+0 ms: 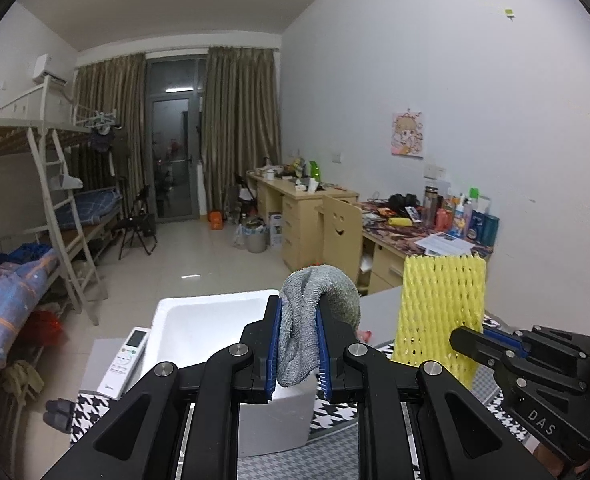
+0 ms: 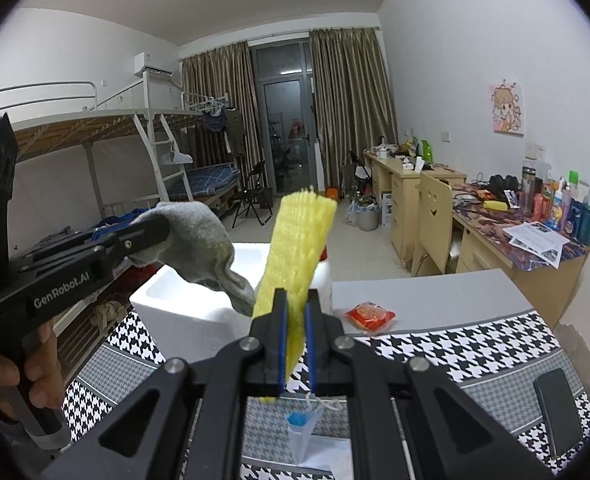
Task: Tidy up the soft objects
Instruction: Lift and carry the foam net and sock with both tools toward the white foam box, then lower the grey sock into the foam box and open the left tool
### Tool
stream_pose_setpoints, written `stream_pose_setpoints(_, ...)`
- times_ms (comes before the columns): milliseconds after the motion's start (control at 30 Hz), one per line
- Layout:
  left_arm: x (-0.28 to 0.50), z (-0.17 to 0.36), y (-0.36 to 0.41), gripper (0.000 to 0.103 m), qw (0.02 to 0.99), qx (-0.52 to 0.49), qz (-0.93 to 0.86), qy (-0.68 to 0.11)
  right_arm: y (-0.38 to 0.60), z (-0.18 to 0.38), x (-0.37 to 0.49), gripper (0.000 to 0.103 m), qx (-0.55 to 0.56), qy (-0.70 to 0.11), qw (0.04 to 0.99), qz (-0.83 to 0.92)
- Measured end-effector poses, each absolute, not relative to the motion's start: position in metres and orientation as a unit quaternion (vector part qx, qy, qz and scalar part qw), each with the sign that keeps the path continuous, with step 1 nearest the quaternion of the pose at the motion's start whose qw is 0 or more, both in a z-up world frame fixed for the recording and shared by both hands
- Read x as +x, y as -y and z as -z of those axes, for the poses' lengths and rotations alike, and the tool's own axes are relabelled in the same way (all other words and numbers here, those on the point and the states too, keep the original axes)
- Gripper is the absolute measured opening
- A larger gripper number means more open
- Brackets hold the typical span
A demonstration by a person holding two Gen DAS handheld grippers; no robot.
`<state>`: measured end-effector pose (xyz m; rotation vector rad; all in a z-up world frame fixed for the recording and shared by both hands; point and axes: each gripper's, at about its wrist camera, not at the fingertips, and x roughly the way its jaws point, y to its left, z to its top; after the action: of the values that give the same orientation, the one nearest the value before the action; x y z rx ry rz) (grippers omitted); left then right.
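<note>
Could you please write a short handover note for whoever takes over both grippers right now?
Left gripper: shut on the grey sock, held in the air above the white foam box.
Right gripper: shut on the yellow foam net, also lifted off the table.
Done: both soft items picked up.
Left: neither is put down yet; the box looks the likely place. The red packet still lies on the table.

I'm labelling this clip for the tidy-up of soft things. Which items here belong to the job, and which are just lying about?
In the job:
grey sock, held by the left gripper
yellow foam net, held by the right gripper
white foam box

Lying about:
remote
red packet
phone
</note>
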<state>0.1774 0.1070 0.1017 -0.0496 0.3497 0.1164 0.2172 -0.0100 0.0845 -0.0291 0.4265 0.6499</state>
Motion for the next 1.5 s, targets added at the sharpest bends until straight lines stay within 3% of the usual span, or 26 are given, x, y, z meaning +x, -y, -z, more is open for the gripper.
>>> stream_pose_setpoints(833,0.207,-0.096,-0.151,0.017,0.97,-0.017,-0.155,-0.185,-0.045,-0.094,0.246,0.01,-0.045,-0.217,0.917,-0.331)
stream_pose_setpoints(1500,0.249,-0.061,-0.187,0.017,0.949,-0.028,-0.191,-0.249,-0.069,-0.09,0.262,0.01,-0.058,-0.23,0.908,-0.345)
